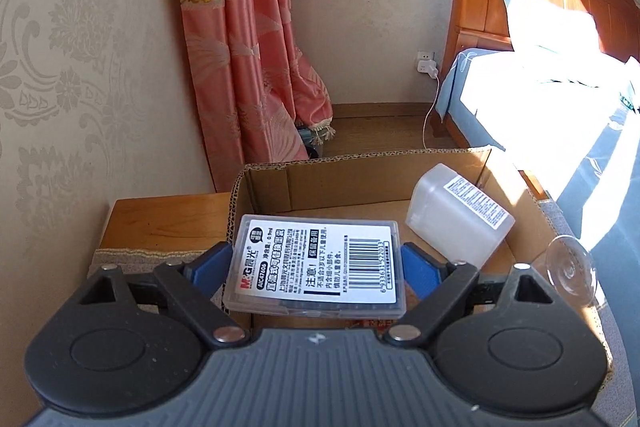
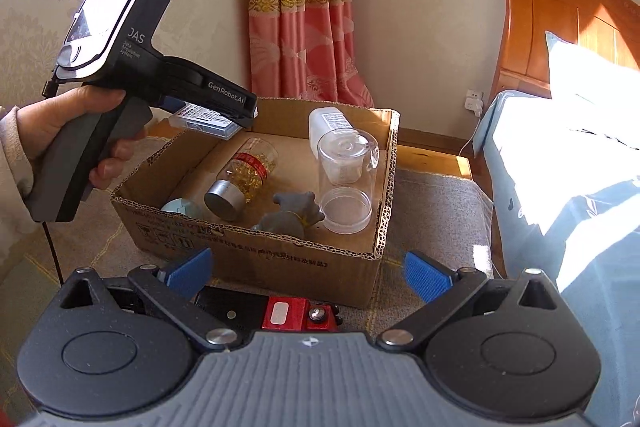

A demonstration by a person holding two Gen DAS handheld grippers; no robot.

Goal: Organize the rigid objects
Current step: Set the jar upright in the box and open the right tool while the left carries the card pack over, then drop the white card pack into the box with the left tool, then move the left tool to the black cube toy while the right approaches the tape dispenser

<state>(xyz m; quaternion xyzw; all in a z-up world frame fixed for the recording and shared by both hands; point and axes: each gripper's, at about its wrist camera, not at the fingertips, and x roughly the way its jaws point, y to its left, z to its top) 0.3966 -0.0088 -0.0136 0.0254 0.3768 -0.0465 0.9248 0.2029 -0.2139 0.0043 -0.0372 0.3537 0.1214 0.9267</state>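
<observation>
Blue pads (image 1: 214,269) of my left gripper (image 1: 314,269) are clamped on the short sides of a flat clear case (image 1: 316,265), label and barcode up, filling the lower middle of the left wrist frame. I hold it over the near-left corner of the box (image 1: 268,187), above its floor and, as far as I can judge, touching nothing but my pads. To set it down well I would keep it level, lower it straight into the free floor at the left of the box, and let go only once its underside rests, since a flat hard case dropped on an edge may slide or tip. To the right in that frame a white jug (image 1: 460,215) lies on its side, and a glass (image 1: 570,269) shows at the right rim, so I would stay left of both. From the right wrist view the box (image 2: 280,251) sits mid-frame, and near its front wall lie a capsule bottle (image 2: 244,179), a grey figure (image 2: 294,215) and a clear jar (image 2: 346,179); the case (image 2: 204,121) hangs at the upper left of the box, beneath the left gripper (image 2: 224,115). My right gripper (image 2: 308,273) is spread wide and carries nothing, waiting low in front of the box; beneath it lies a red and black object (image 2: 296,313) I cannot identify. I would keep that hand back until the case is released.
</observation>
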